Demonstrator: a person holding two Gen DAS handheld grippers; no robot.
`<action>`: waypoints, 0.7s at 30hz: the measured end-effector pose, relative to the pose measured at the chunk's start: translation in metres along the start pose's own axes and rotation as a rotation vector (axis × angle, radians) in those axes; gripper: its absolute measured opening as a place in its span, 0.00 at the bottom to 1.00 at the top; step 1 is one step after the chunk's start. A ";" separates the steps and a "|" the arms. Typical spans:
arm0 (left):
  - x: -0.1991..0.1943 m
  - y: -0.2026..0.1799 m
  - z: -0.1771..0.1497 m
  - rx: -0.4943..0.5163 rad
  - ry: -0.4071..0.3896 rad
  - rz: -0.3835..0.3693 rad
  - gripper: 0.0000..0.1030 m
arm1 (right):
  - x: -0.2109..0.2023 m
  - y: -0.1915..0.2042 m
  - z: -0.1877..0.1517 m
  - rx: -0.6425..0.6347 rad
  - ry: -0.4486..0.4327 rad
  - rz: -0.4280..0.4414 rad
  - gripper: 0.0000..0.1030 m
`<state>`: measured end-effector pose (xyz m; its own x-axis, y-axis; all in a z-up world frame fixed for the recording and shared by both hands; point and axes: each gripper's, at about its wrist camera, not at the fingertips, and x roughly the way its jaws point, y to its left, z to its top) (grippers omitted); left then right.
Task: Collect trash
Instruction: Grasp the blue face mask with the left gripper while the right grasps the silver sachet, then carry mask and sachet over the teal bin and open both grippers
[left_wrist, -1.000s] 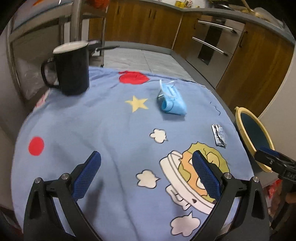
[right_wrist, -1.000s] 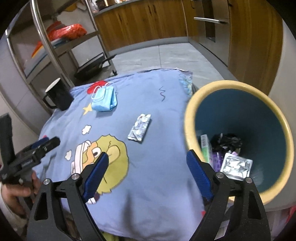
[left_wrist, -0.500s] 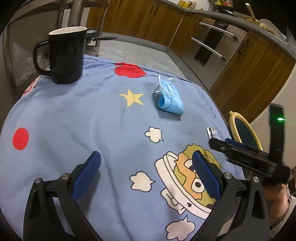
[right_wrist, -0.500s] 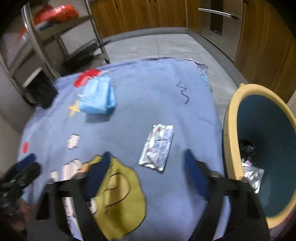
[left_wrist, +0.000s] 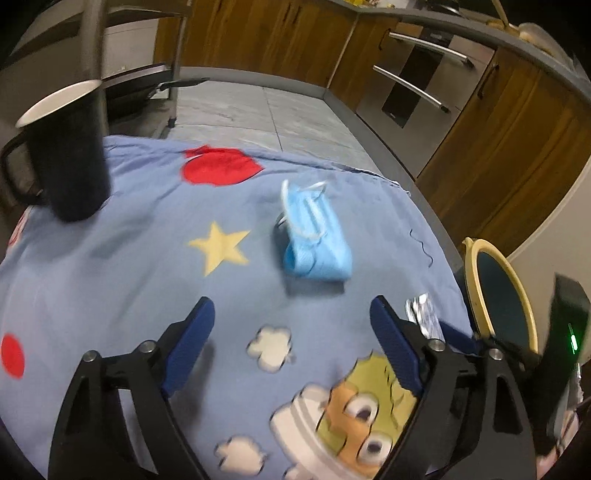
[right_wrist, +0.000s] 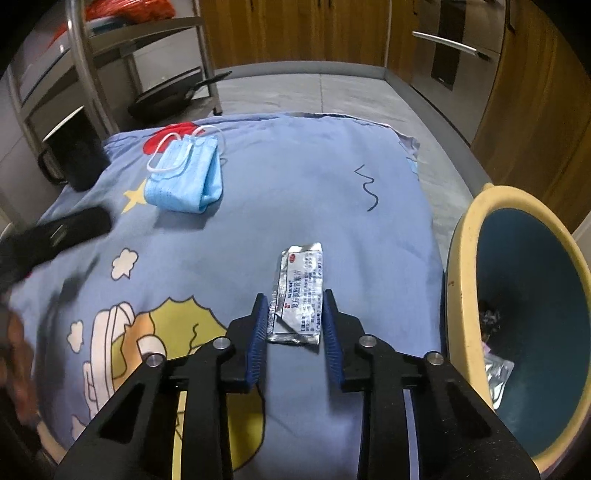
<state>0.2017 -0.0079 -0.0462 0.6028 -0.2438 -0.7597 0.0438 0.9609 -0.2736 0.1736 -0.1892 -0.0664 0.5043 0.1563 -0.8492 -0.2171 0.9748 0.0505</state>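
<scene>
Already the bin beside the surface holds some wrappers; a face mask lies ahead of the wide, narrowing left gripper, and the right gripper is closing around a foil packet.

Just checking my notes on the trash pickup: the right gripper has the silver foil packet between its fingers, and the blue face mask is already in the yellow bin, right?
Not quite. The blue face mask still lies on the cloth, near the black mug, not in the yellow bin; the right wrist view shows it. The right gripper does have the silver foil packet between its closing fingers.
</scene>
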 end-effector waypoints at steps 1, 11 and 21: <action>0.007 -0.004 0.006 0.004 0.005 0.004 0.78 | -0.001 -0.001 -0.001 -0.003 -0.001 0.006 0.30; 0.056 -0.012 0.031 -0.022 0.078 0.014 0.55 | -0.016 -0.011 -0.018 -0.020 -0.002 0.098 0.29; 0.053 -0.019 0.023 0.024 0.090 0.028 0.15 | -0.040 -0.010 -0.022 -0.022 -0.025 0.163 0.29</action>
<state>0.2510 -0.0358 -0.0682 0.5300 -0.2268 -0.8171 0.0481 0.9701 -0.2381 0.1368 -0.2086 -0.0446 0.4816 0.3162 -0.8174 -0.3163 0.9325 0.1744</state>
